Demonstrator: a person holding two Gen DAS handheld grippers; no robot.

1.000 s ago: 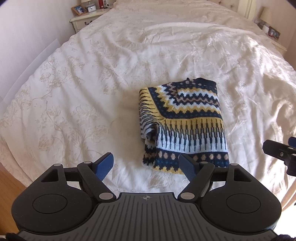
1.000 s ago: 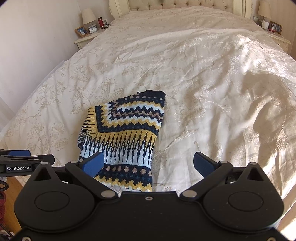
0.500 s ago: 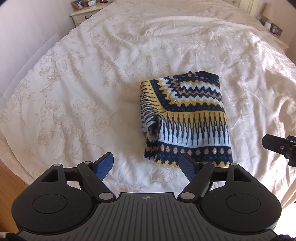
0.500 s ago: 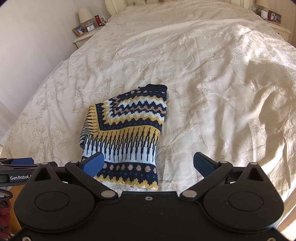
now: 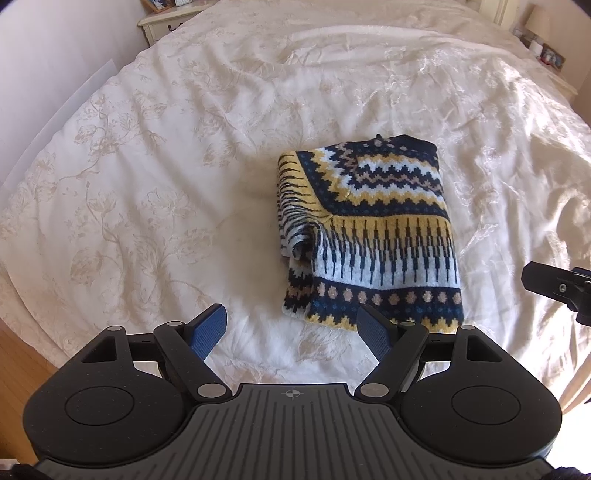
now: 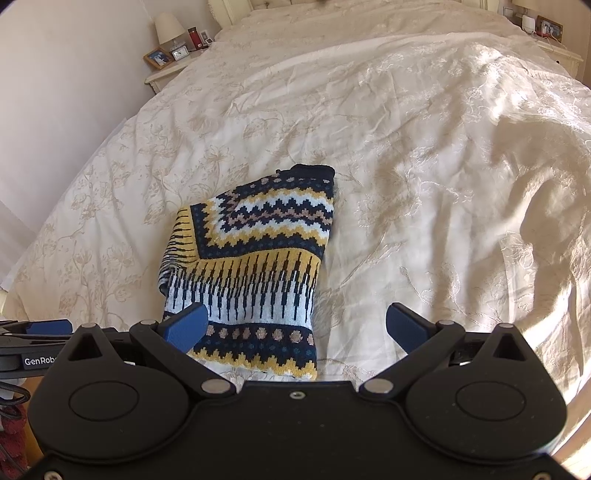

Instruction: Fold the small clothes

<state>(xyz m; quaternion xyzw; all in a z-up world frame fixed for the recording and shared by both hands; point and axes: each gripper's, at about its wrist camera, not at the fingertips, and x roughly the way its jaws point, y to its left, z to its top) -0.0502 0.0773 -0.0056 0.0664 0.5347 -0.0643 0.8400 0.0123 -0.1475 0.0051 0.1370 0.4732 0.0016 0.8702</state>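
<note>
Your folded knitted sweater, patterned in navy, yellow, white and tan zigzags and stripes, lies as a compact rectangle on the cream floral-embroidered bed cover, near the foot edge of the bed. Its dark collar end points toward the headboard, and the hem band with dots and yellow zigzag faces you. Along its left side a folded layer bulges loosely, leaving a small open pocket of fabric.

Your left gripper hovers just short of the hem with its blue-padded fingers spread wide, holding nothing; the right-hand finger sits in front of the hem's near edge, whether touching cannot be told. Your right gripper is likewise wide open and empty, its left finger over the sweater's lower left corner and its right finger above bare cover.

A cream bedside cabinet with a lamp, a framed photo and a small clock stands beside the headboard on the left.
</note>
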